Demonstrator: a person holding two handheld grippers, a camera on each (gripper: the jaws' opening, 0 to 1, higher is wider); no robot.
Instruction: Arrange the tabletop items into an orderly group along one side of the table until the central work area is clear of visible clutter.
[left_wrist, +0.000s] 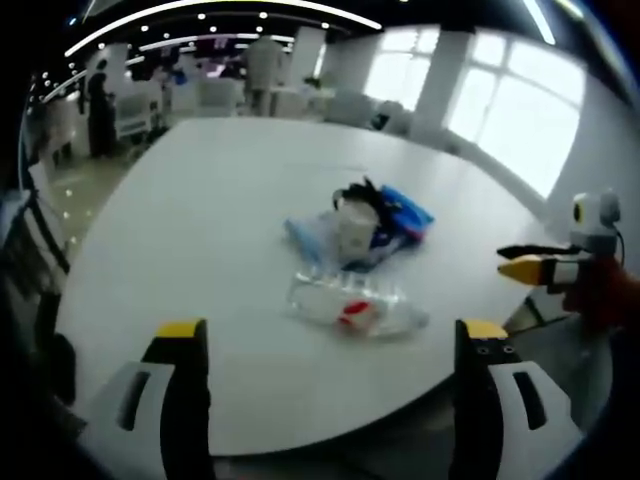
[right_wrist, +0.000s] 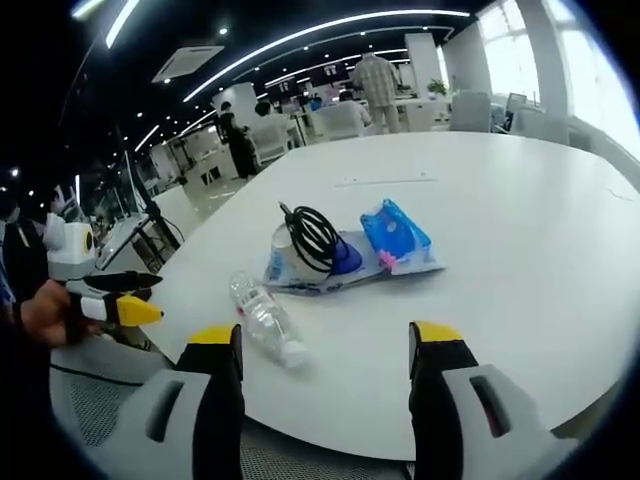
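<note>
A small pile of clutter lies mid-table: a clear plastic bottle (left_wrist: 355, 308) (right_wrist: 265, 318) on its side with a red label, a white cup (left_wrist: 355, 230) (right_wrist: 292, 255) with a black cable (left_wrist: 365, 190) (right_wrist: 312, 235) coiled over it, a blue packet (left_wrist: 407, 212) (right_wrist: 395, 237), and a pale blue packet (left_wrist: 305, 235) under the cup. My left gripper (left_wrist: 335, 338) (right_wrist: 125, 297) hovers at the table's near edge, short of the bottle, jaws wide open with nothing between them. My right gripper (right_wrist: 325, 340) (left_wrist: 530, 262) is open too, held off the table's rim near the bottle's cap end.
The round white table (left_wrist: 200, 220) (right_wrist: 520, 220) is bare around the pile. A mesh chair (right_wrist: 90, 400) stands below the rim. Beyond the far edge are office chairs (left_wrist: 345, 105), desks and standing people (right_wrist: 378, 80). Bright windows (left_wrist: 520, 110) line one side.
</note>
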